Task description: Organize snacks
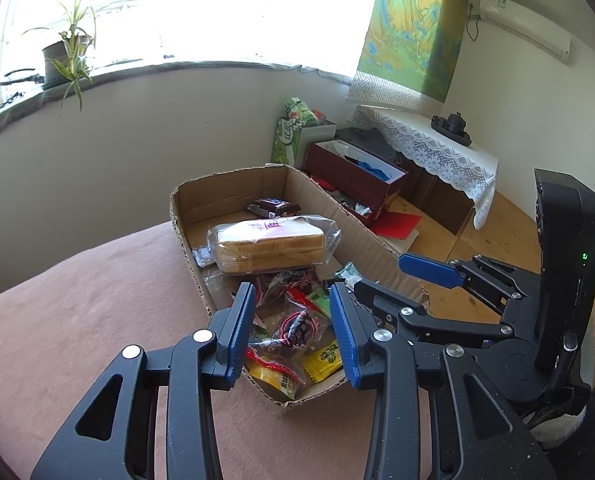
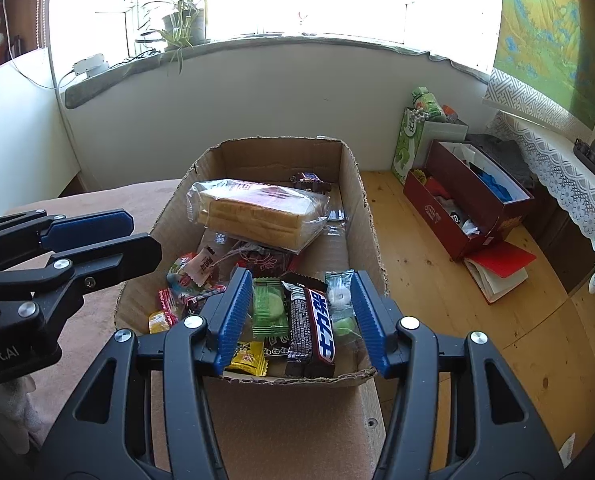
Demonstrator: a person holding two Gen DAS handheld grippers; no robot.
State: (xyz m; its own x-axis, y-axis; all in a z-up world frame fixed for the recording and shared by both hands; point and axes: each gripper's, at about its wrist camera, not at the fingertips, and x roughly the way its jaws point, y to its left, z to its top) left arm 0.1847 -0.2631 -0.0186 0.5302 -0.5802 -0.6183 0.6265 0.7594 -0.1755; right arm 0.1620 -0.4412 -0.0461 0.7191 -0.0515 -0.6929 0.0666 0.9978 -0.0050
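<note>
Both claws gape empty, left claw [image 1: 293, 332] and right claw [image 2: 301, 320] over near end of rough corrugated cardboard box [image 2: 361, 208] on pink felt tabletop [image 1: 77, 320]: crinkly snack packets [image 2: 297, 316] near, plastic-wrapped bread loaf [image 2: 257, 212] farther in.

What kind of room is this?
Probably a lived-in home room: a potted plant on the windowsill, a landscape scroll on the wall, and a lace-covered side table.

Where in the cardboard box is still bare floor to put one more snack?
Inside the cardboard box, bare floor shows along the right wall, beside the bread loaf, and at the far end around the dark chocolate bar. The near end is crowded with small packets and the Snickers bar. Both tools are open and empty.
</note>
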